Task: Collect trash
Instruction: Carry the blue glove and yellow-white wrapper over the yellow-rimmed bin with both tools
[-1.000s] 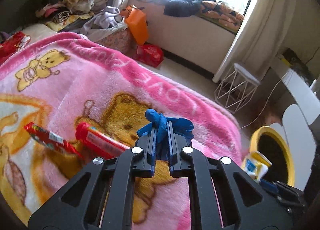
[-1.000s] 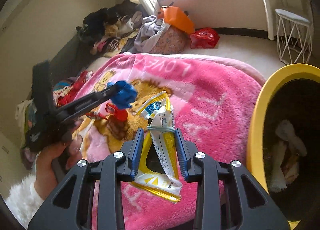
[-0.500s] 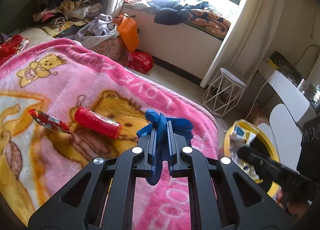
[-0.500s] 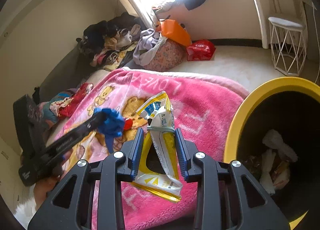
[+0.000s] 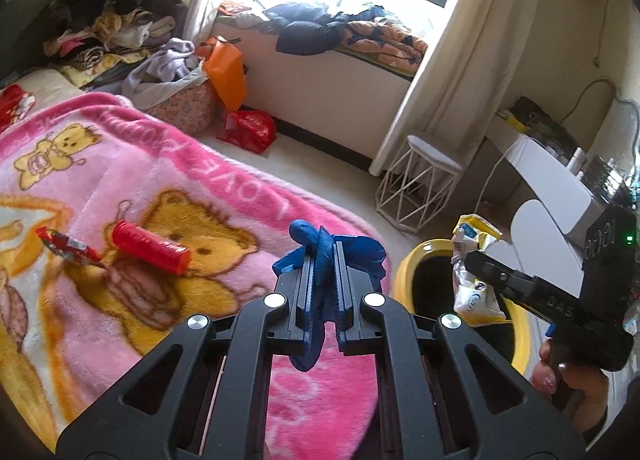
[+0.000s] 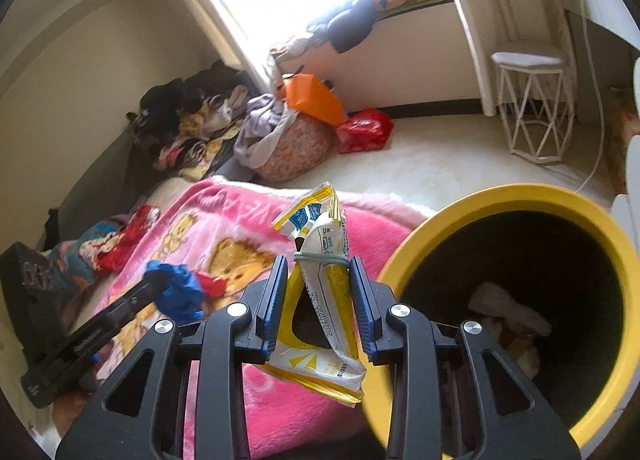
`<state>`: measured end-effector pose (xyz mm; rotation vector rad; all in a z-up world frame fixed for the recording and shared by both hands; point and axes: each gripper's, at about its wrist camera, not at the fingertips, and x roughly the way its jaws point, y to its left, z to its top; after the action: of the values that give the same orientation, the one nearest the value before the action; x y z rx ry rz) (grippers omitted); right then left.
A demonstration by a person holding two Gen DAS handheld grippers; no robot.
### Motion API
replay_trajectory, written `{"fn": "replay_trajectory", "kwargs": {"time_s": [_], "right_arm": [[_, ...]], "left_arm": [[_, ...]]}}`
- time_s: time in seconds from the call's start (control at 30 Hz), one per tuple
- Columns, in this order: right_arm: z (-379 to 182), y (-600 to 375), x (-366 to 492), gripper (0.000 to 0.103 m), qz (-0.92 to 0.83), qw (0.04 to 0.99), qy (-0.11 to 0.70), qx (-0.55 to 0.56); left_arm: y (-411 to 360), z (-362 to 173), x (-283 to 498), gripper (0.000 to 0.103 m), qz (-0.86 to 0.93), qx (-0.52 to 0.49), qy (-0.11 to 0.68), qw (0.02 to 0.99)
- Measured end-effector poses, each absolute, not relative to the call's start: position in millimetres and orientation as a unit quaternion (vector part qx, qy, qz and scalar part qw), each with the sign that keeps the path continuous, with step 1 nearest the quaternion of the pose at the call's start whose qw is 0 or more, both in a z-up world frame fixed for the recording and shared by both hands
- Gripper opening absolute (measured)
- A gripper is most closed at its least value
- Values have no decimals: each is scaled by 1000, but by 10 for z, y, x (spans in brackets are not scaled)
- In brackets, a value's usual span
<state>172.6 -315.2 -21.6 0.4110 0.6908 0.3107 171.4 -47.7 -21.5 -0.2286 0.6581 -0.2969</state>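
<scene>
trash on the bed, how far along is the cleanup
Done: the yellow bin already holds some crumpled scraps. In hand: the left tool is shut on a blue rag, and the right tool grips a yellow and white wrapper beside the bin. Left: a red tube and a red wrapper lie on the pink blanket.

Pink bear-print blanket [image 5: 168, 164], yellow bin [image 6: 520, 196]

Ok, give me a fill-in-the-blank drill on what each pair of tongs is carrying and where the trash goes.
1. The left tongs are shut on a crumpled ____ glove.
2. The right tongs grip a yellow and white wrapper tied with a ____ band.
3. The bin has a ____ rim.
4. A red tube lies on the ____ blanket.

Missing words: blue; rubber; yellow; pink
</scene>
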Motion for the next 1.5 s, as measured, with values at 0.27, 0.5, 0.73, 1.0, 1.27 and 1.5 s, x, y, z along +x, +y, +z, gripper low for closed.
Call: {"fn": "replay_trajectory", "kwargs": {"time_s": [0.27, 0.5, 0.73, 1.0, 1.27, 1.5], "right_arm": [[-184, -3451, 1676, 30, 106, 920, 321, 198], [-206, -3694, 1636, 30, 72, 923, 317, 205], [-258, -3928, 1621, 30, 39, 925, 318, 206], [-334, -4103, 1614, 30, 7, 924, 325, 200], [-431, -4232, 1611, 30, -7, 920, 340, 196], [-516, -4323, 1631, 30, -7, 914, 357, 192]], "left_arm": [[-802, -101, 1623, 5, -177, -101, 313, 928], [-1092, -80, 1577, 5, -201, -89, 314, 924], [-1351, -81, 1545, 5, -218, -75, 315, 921], [-1604, -194, 1511, 5, -234, -63, 327, 913], [-1857, -375, 1507, 5, -250, -42, 345, 904], [-1975, -527, 1550, 5, -259, -35, 364, 894]]}}
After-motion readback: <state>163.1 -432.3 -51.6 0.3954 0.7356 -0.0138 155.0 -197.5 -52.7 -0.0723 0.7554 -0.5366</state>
